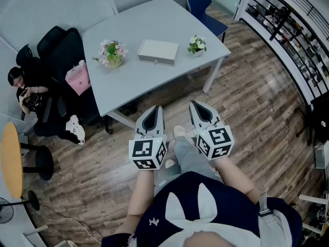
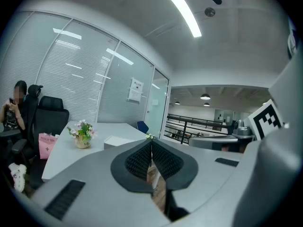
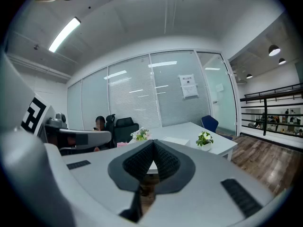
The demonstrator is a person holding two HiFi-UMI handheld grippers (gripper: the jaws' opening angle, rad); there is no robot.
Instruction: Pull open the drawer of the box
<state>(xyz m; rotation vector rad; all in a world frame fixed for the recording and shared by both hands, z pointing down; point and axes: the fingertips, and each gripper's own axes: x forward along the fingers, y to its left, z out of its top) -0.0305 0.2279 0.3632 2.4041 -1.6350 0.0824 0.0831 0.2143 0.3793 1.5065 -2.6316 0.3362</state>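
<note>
I am holding my left hand-held gripper (image 1: 153, 110) and right hand-held gripper (image 1: 198, 106) pressed together and empty, because the box (image 1: 158, 51) is sitting well ahead of them on the worktop (image 1: 133, 81). I am judging its drawer beyond reach.

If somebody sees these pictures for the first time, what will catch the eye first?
Most likely the left gripper and the right gripper, both shut and empty, held side by side above the wooden floor. Beyond them stands a pale table, with a white box lying between a flower pot and a small plant.
</note>
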